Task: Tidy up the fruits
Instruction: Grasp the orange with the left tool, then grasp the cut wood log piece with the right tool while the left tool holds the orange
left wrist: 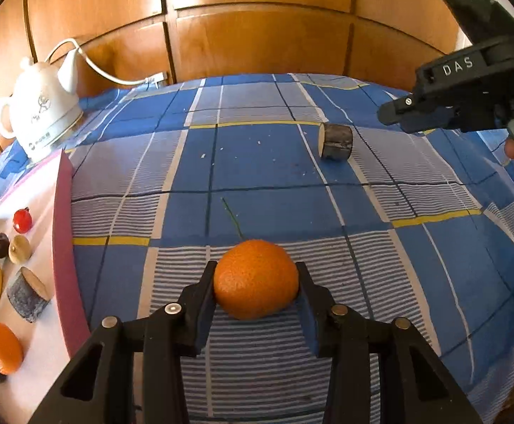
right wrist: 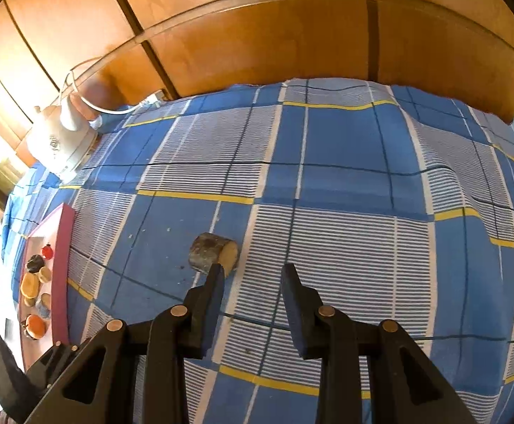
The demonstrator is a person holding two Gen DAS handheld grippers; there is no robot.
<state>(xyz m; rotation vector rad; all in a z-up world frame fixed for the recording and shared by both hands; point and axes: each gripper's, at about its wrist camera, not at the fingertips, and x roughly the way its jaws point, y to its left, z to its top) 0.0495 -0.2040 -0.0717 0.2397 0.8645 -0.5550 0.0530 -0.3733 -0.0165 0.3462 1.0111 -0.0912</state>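
Observation:
An orange mandarin [left wrist: 256, 279] sits between the fingers of my left gripper [left wrist: 256, 284], which touch both its sides; it rests low over the checked cloth. A dark cylinder piece with a pale cut face [left wrist: 335, 141] lies on the cloth farther back; it also shows in the right wrist view [right wrist: 214, 255]. My right gripper [right wrist: 253, 275] is open and empty, just right of that piece and above the cloth; its body shows in the left wrist view [left wrist: 468, 102]. A pink tray [left wrist: 64, 233] at the left holds several fruits.
A white kettle [left wrist: 45, 106] with a cord stands at the back left by the tray. Wooden cabinet doors [left wrist: 257, 35] rise behind the table. The blue checked cloth [right wrist: 345, 212] covers the table. The tray [right wrist: 60, 272] shows at the left in the right wrist view.

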